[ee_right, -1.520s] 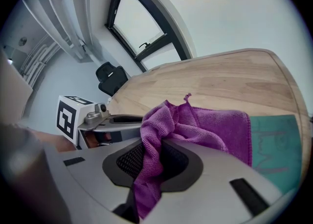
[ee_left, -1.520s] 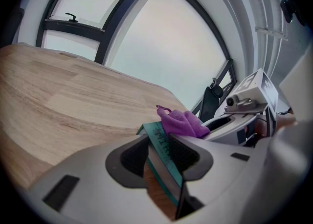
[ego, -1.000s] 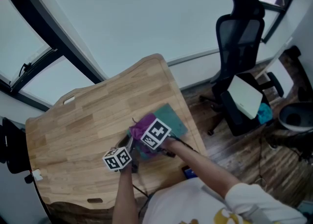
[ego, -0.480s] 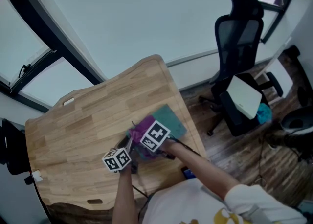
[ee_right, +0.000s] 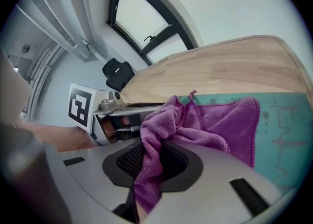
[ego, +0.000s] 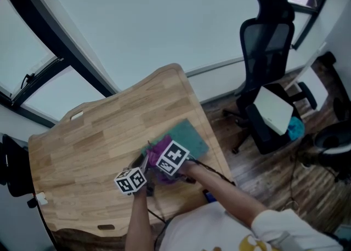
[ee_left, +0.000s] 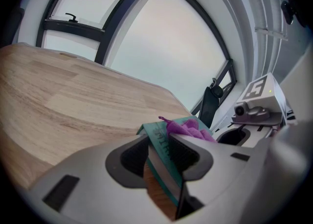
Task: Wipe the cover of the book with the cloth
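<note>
I am pinching one edge of the teal book (ego: 193, 135) between the jaws of my left gripper (ee_left: 159, 145). The book is lying on the wooden table (ego: 93, 140), close to its rounded right-hand corner. My right gripper (ee_right: 154, 155) is clamping a fold of the purple cloth (ee_right: 220, 120), whose loose part is resting spread on the book's cover.

The book (ee_left: 163, 144) carries pale letters along its teal spine. They begin "MIR", and the rest cannot be made out. Faint print on its front cover is too blurred to read.
</note>
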